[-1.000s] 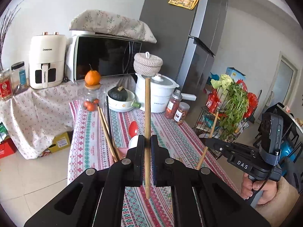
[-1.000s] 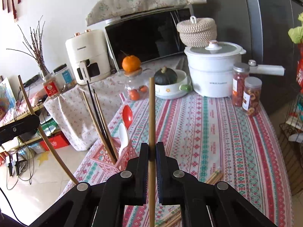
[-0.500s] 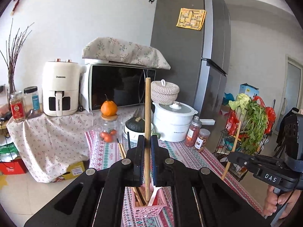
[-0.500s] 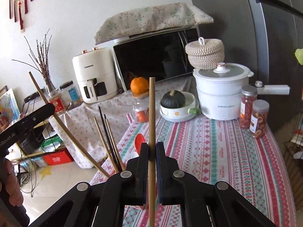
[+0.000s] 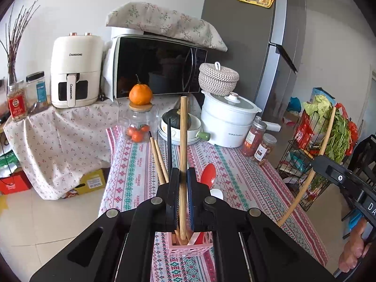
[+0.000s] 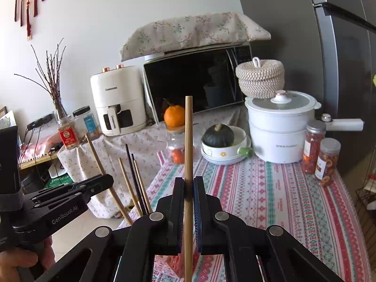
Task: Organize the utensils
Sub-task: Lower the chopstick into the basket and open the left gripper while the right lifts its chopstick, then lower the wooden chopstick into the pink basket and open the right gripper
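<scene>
- Already stood in the pink basket (image 5: 188,250): wooden and black chopsticks, a red spoon (image 5: 208,172).
- A bamboo chopstick (image 5: 183,164) is clamped in the left gripper (image 5: 181,202), its tip entering the basket.
- Another chopstick (image 6: 188,164) is pinched upright in the right gripper (image 6: 188,213), not yet placed.

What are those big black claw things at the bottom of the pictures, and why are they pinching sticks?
They are grabbers, and a person holds one in each hand. Each carries a camera looking along its fingers, so you get one picture per hand. The left gripper pinches a wooden chopstick above a pink plastic basket that already holds chopsticks and a red spoon. The right gripper pinches another wooden chopstick. The basket stands on a striped patterned tablecloth, along with a white lidded pot and two jars.
</scene>
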`<state>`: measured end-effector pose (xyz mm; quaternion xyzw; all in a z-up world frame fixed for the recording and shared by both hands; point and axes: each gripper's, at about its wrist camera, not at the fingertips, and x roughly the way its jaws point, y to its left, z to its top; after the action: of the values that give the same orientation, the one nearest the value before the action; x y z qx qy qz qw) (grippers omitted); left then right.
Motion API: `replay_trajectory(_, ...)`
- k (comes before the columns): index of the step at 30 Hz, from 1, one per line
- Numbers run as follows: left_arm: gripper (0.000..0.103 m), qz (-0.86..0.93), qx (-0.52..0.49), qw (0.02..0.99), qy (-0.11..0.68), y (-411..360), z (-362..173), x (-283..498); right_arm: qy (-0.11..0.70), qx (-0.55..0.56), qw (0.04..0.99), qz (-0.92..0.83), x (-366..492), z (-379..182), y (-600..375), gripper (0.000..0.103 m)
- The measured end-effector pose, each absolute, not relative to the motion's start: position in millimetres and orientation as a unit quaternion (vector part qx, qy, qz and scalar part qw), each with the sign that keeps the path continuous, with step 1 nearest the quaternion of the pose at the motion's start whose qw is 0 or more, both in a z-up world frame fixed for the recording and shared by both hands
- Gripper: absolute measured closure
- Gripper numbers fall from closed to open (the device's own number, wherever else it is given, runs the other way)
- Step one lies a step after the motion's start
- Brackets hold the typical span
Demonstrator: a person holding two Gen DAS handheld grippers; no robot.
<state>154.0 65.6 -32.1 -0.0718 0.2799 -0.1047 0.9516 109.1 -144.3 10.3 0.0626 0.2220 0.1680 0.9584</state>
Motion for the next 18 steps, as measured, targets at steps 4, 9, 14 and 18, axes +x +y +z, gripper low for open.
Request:
replay_trajectory(4, 0.095, -0.107, -0.073, 0.951, 0.281, 67, -36, 156, 0.216, 0.070, 0.960, 0.166, 112, 11, -143, 0.097)
replay_trajectory(9, 0.053, -0.103, -0.076, 0.951, 0.280, 71, -32, 150, 0.210, 0.078, 0.960, 0.169, 114, 11, -140, 0.097)
replay_trajectory(14, 0.040, -0.083, -0.081, 0.948, 0.297, 85, -28, 141, 0.199, 0.084, 0.961, 0.174, 117, 13, -132, 0.097)
replay_trajectory(18, 0.026, -0.060, -0.085, 0.936, 0.336, 99, -37, 138, 0.190, 0.094, 0.962, 0.174, 123, 13, -124, 0.097)
